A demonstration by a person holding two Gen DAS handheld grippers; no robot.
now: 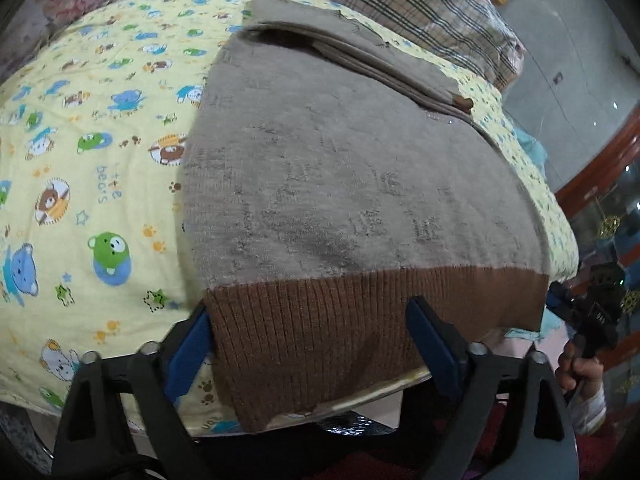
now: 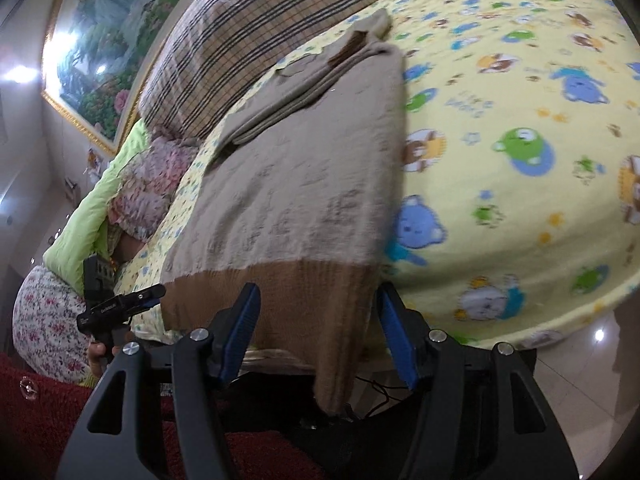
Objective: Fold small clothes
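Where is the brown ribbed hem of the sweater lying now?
In both wrist views the brown ribbed hem hangs over the near edge of the bed, on the yellow bear-print sheet, between the open blue pads of each tongs.

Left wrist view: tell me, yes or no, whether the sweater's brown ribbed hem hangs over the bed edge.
Yes: the sweater's brown ribbed hem drapes past the edge of the yellow bear-print blanket.

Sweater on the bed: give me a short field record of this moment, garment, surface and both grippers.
garment: grey sweater, brown ribbed hem, lying flat
surface: yellow bear-print sheet
hem: hangs over the bed edge
left gripper: open, straddling the hem
right gripper: open, straddling a hem corner
behind: plaid pillow
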